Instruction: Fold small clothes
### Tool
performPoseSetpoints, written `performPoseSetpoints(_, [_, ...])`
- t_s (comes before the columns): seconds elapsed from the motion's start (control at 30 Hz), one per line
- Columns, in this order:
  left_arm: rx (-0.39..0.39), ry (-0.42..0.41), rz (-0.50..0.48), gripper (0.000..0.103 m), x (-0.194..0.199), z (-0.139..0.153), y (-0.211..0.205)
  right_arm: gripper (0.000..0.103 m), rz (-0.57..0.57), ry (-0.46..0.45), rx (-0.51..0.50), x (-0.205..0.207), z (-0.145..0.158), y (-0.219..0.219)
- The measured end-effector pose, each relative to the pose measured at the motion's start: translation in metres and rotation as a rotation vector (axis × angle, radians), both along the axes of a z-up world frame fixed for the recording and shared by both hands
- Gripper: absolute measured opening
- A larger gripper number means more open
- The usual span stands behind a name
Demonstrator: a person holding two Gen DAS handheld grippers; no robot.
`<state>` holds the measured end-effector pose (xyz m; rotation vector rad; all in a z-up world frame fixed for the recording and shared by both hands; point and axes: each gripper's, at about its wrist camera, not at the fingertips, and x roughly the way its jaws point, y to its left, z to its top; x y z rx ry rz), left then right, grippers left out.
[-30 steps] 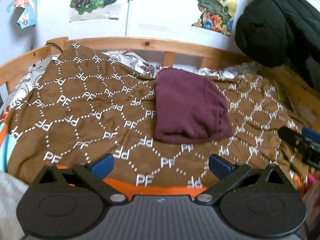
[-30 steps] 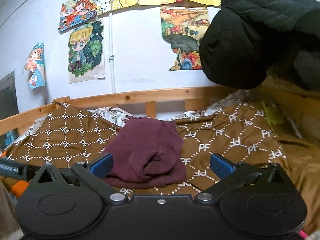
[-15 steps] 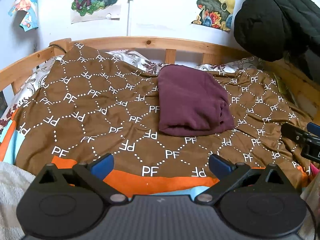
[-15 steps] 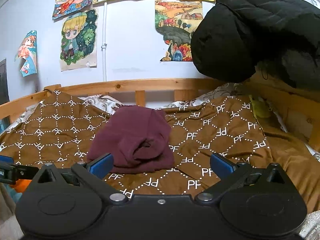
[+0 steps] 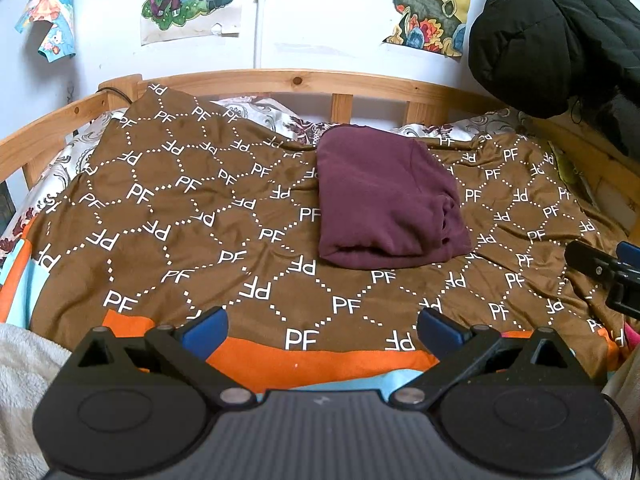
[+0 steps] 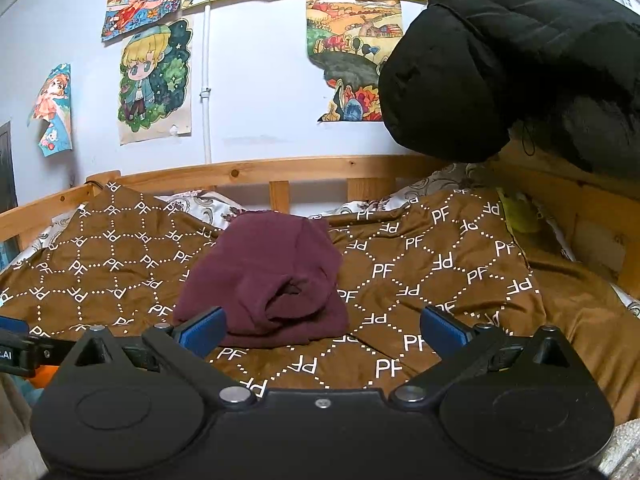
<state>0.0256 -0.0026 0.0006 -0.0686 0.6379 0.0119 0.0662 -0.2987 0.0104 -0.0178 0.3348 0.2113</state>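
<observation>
A folded maroon garment (image 5: 384, 200) lies on the brown patterned blanket (image 5: 180, 216), toward the far middle of the bed. It also shows in the right wrist view (image 6: 268, 276). My left gripper (image 5: 322, 328) is open and empty, held back near the blanket's orange front edge. My right gripper (image 6: 322, 326) is open and empty, just short of the garment's near edge. The right gripper's fingers (image 5: 600, 266) show at the right edge of the left wrist view. The left gripper's fingers (image 6: 16, 344) show at the left edge of the right wrist view.
A wooden bed rail (image 5: 300, 80) runs behind the blanket. A black padded jacket (image 6: 520, 60) hangs at the right. Drawings (image 6: 156, 80) are stuck to the white wall. A white fleece cloth (image 5: 20, 368) lies at the near left.
Both grippers have pulled back from the garment and stay open. The garment looks smaller in the left wrist view, and more of the orange blanket edge shows.
</observation>
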Motion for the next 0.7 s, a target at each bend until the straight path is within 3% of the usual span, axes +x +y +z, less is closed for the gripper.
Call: performPoseSetpoints(0.7, [-0.010, 0.025, -0.006, 0.102, 0.0024, -0.0044, 0.0027, 0.102, -0.002, 0.001, 0.001, -0.0005, 0.0002, 0.0011])
